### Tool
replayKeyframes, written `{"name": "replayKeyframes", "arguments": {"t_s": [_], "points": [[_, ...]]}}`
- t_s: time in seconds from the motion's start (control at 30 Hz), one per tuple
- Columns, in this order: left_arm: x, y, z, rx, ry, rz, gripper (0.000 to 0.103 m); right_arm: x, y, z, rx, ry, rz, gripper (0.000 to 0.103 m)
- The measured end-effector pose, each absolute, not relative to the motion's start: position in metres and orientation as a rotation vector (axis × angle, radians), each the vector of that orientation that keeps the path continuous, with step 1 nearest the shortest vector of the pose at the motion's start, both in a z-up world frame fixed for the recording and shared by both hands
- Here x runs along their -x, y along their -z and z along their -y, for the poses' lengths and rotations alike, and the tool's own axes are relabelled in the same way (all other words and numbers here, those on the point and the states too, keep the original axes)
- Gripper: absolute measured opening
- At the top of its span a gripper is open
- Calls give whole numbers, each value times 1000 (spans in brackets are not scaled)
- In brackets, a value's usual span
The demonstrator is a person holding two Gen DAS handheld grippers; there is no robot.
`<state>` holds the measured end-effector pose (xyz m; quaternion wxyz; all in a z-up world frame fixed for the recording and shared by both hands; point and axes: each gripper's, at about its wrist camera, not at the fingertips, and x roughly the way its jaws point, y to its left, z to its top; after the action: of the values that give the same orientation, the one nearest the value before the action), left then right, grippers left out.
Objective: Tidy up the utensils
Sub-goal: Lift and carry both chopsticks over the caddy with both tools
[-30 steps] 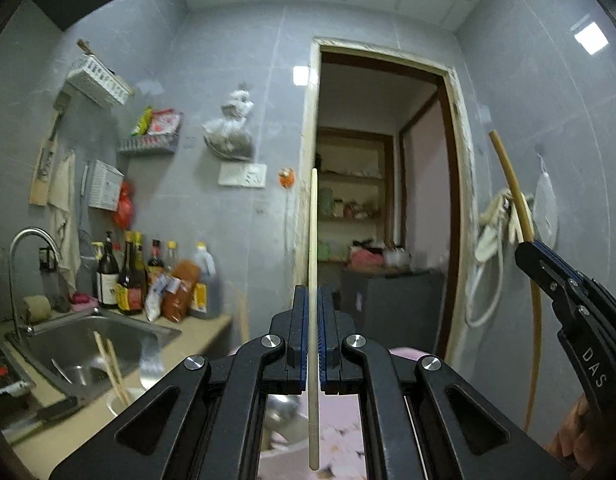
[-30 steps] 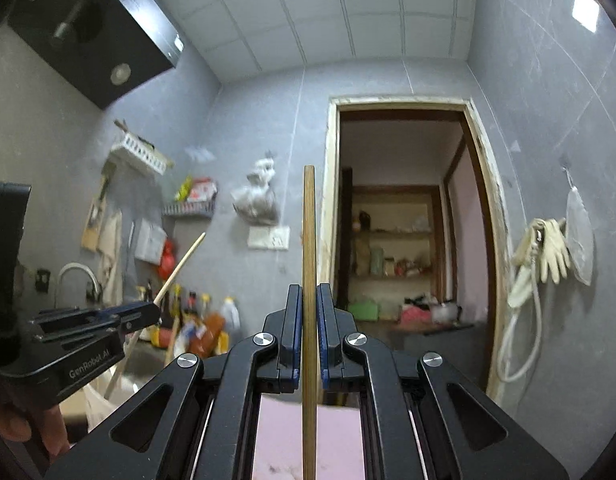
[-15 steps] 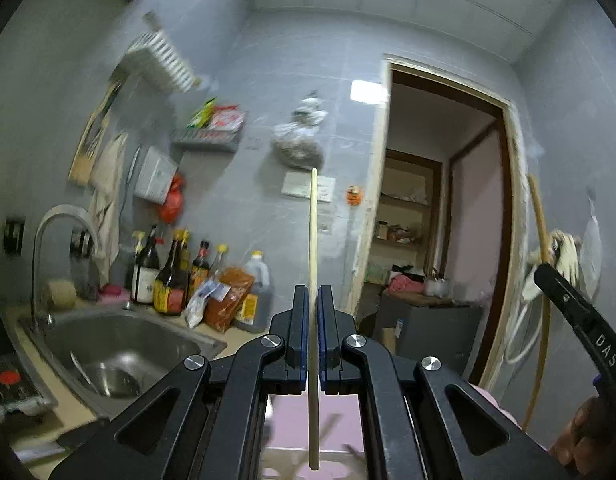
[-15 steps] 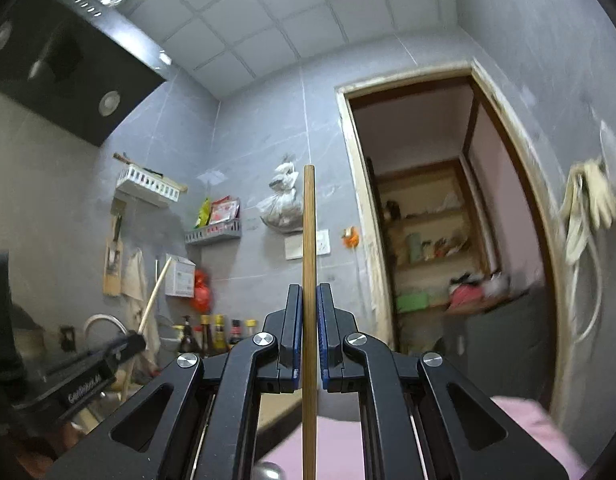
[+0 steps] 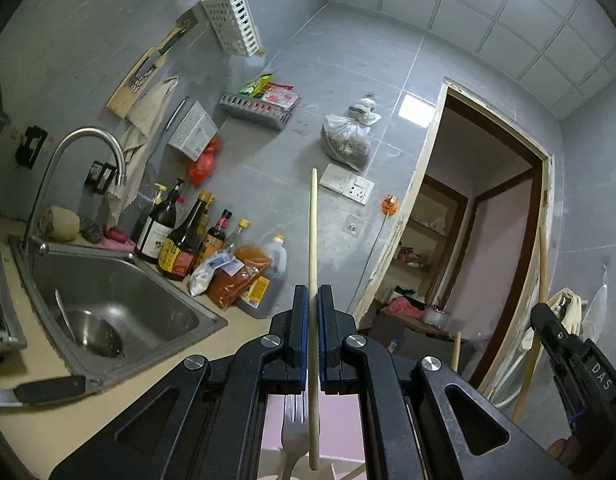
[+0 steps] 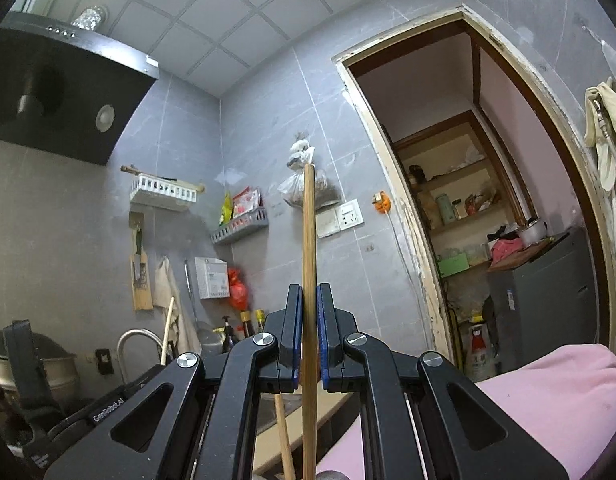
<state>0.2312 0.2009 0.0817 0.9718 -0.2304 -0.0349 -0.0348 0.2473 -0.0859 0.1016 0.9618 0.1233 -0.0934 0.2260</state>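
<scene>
Chopsticks stand upright at the centre of both wrist views. A pale chopstick [image 5: 313,264] is pinched between the closed fingers of the left gripper [image 5: 313,300]; a darker brown chopstick [image 6: 309,264] is clamped the same way in the right gripper [image 6: 309,300]. A fork [image 5: 293,432] shows at the bottom centre of the left view. At left sits the sink [image 5: 107,280], with sauce bottles [image 5: 179,236] just beside it.
</scene>
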Motion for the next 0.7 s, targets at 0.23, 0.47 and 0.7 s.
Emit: {"name": "replayKeyframes", "arguments": {"t_s": [0.23, 0.47, 0.7], "points": [[-235, -69, -196, 441, 97, 49, 3, -257, -92, 83, -241, -449, 164, 5], [-237, -64, -205, 517, 132, 23, 3, -261, -82, 78, -229, -438, 136, 5], [-236, -59, -196, 466, 115, 17, 3, -258, -75, 75, -195, -435, 126, 5]]}}
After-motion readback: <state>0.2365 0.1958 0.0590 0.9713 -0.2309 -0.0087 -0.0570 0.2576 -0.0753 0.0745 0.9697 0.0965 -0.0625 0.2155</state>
